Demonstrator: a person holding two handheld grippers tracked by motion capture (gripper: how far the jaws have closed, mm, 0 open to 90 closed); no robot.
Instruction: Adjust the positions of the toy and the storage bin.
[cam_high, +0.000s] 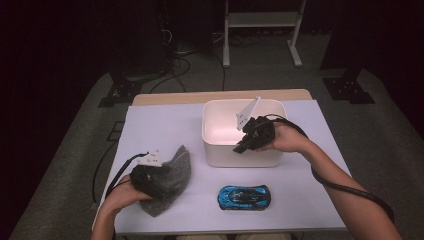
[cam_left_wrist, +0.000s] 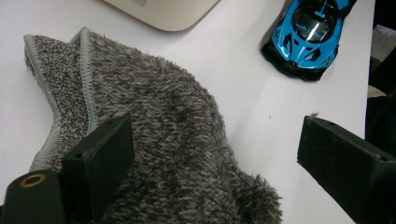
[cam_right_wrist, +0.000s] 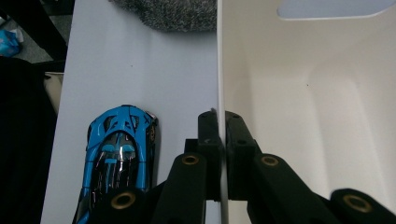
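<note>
Pinching near wall of white bin (cam_high: 220, 150), right gripper (cam_right_wrist: 218, 122) fingers clamped on thin rim. Left gripper (cam_left_wrist: 212, 154) fingers wide over grey cloth (cam_left_wrist: 159, 140), left of bin: soft, light; grab bunched middle. Blue toy car (cam_high: 244, 197) on counter (cam_high: 310, 200) in front of bin.

White tabletop (cam_high: 165, 125) w/ tan wood edge at far side. Cream-white bin (cam_high: 215, 150), plain. Toy car (cam_high: 244, 197): bright blue body w/ black roof, windows & trim. Cloth (cam_high: 175, 172): fuzzy grey, speckled dk/lt, pale grey stitched hem. Both grippers (cam_left_wrist: 210, 158) (cam_right_wrist: 218, 122) black, brass-colour screw eyes. Grey floor (cam_high: 60, 165).
</note>
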